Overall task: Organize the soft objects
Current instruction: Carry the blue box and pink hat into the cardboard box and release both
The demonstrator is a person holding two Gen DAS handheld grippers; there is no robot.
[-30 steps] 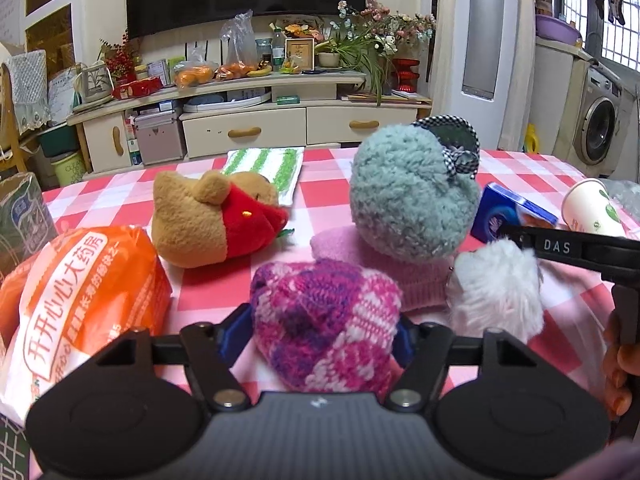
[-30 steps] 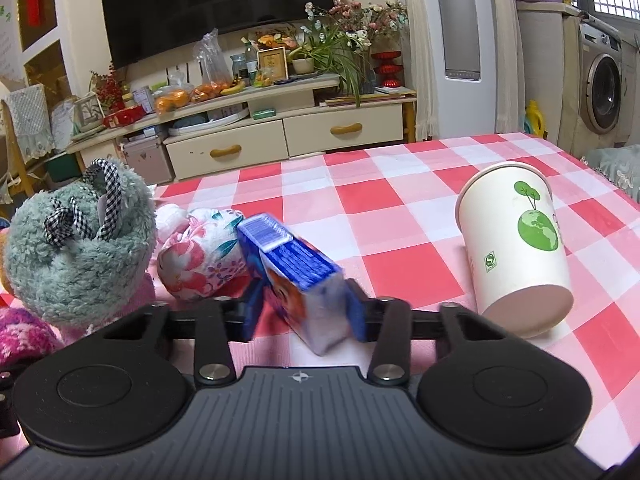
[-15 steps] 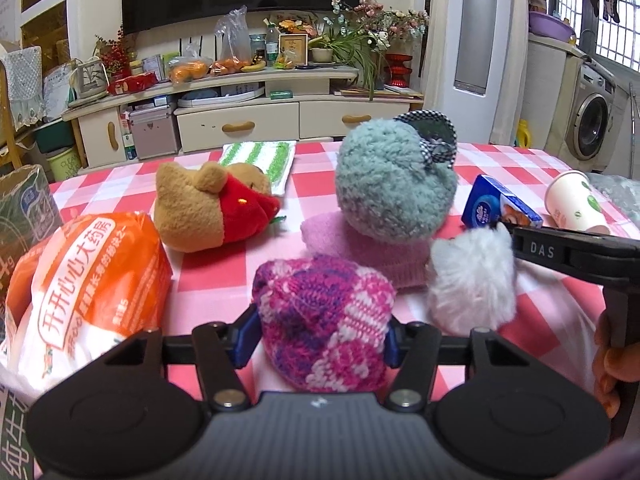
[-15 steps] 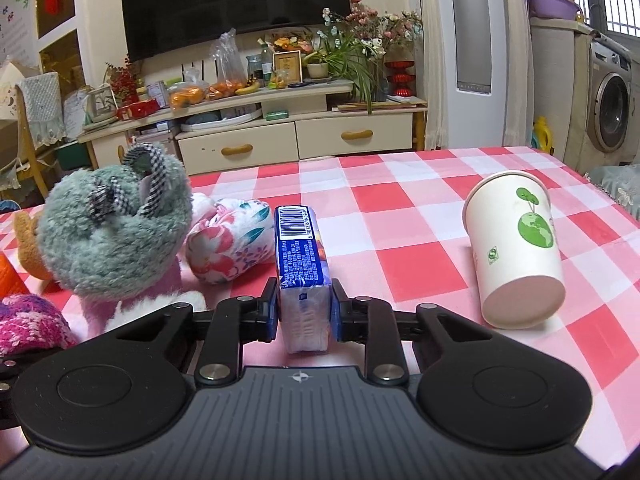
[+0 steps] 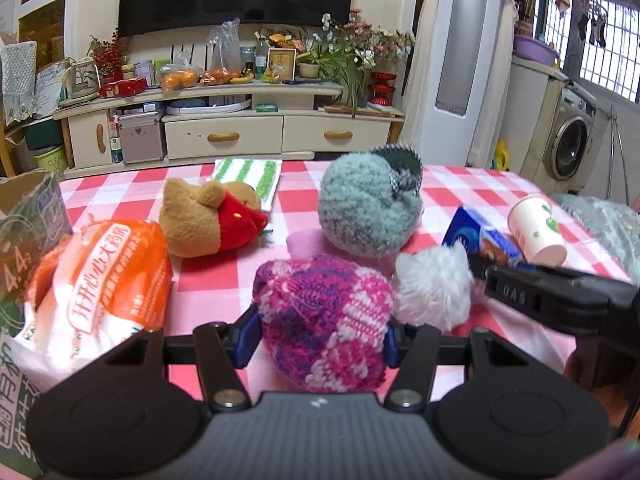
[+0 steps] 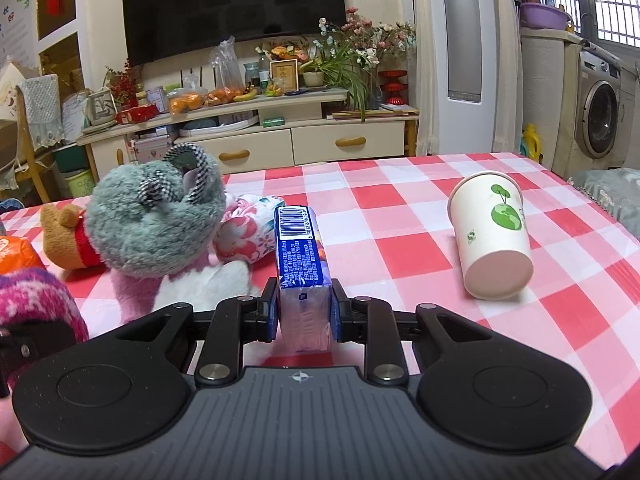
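Two low, close wrist views across the checked table (image 5: 224, 292), grey plush (image 5: 368, 208) in both.

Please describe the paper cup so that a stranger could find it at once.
On the red-and-white checked tablecloth, look right of the blue packet held in the right gripper. The paper cup lies tipped there, alone: white, with a green tree-and-globe print.

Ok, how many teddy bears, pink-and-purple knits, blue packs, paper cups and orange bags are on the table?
Teddy bears: 1
Pink-and-purple knits: 1
Blue packs: 1
Paper cups: 1
Orange bags: 1
Total: 5
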